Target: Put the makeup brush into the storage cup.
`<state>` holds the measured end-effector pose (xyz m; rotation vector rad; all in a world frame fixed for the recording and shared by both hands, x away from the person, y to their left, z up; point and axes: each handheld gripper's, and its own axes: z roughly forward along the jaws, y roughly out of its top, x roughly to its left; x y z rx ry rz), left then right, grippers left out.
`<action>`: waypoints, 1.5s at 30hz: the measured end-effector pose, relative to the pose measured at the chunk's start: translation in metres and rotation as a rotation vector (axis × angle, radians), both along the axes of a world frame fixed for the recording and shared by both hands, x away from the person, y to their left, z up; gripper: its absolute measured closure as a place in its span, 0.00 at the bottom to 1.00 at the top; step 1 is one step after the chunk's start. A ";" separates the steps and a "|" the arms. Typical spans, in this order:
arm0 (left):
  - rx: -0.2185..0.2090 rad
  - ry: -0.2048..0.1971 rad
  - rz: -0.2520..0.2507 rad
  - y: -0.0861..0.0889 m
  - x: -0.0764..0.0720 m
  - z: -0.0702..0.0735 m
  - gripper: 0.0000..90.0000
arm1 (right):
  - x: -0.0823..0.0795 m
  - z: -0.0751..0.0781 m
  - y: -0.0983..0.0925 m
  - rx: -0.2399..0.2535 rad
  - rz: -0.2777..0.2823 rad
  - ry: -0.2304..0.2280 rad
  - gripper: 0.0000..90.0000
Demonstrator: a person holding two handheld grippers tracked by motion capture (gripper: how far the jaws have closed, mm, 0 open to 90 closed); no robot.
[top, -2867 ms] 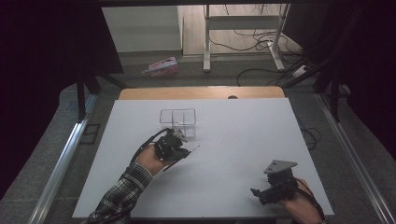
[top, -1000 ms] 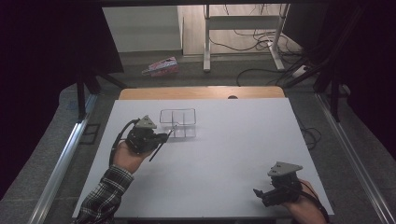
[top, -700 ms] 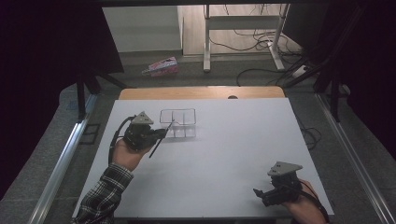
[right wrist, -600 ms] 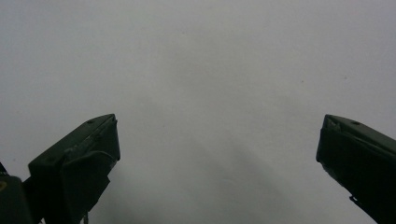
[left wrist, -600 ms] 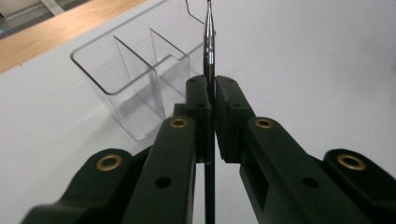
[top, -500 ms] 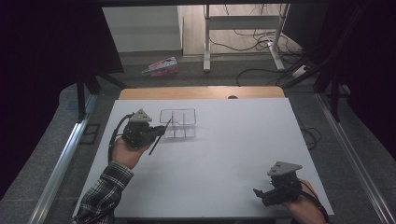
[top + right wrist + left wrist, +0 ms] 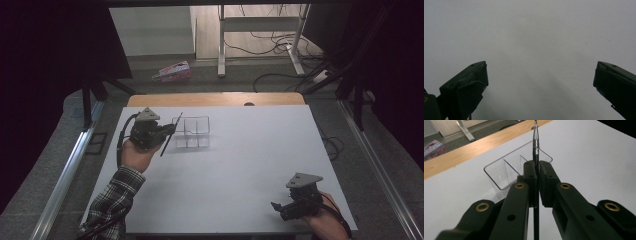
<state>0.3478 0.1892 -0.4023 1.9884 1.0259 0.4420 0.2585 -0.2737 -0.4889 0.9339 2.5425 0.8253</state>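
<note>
The right gripper (image 7: 280, 206) sits at the table's (image 7: 240, 170) near right corner, jaws spread wide over bare white surface. Toward the far left edge, the left gripper (image 7: 169, 131) pinches a slim black pen (image 7: 535, 147); the left gripper view reveals its silver band. Just beyond stands a clear divided organizer (image 7: 192, 132).

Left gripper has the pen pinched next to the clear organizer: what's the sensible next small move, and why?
Probably ease the left gripper forward toward the clear organizer and tip the pen more upright. The pen is clamped between shut jaws, slanted, its upper end at the organizer's near-left corner, not over a compartment.
</note>
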 end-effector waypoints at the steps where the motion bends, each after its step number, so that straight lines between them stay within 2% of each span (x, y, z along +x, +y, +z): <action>1: 0.000 0.000 0.000 0.000 0.000 0.000 0.95 | 0.000 0.000 0.000 0.000 0.000 0.001 0.00; 10: -0.003 -0.018 0.027 -0.001 0.010 0.005 0.95 | 0.001 0.000 0.000 -0.003 -0.001 0.003 0.00; 13: -0.021 -0.027 0.038 -0.004 0.014 0.005 0.95 | 0.001 0.000 0.000 -0.003 -0.001 0.006 0.00; 20: -0.012 -0.040 0.043 -0.008 0.021 0.007 0.95 | 0.001 0.000 0.000 -0.001 -0.003 0.008 0.00; 22: -0.025 -0.048 0.046 -0.009 0.024 0.008 0.95 | 0.001 0.000 0.000 -0.001 -0.003 0.008 0.00; 33: -0.027 -0.064 0.062 -0.014 0.037 0.010 0.95 | 0.001 -0.001 0.000 0.000 0.001 0.011 0.00; 45: -0.033 -0.087 0.090 -0.015 0.051 0.008 0.95 | 0.001 -0.001 0.000 -0.003 0.004 0.013 0.00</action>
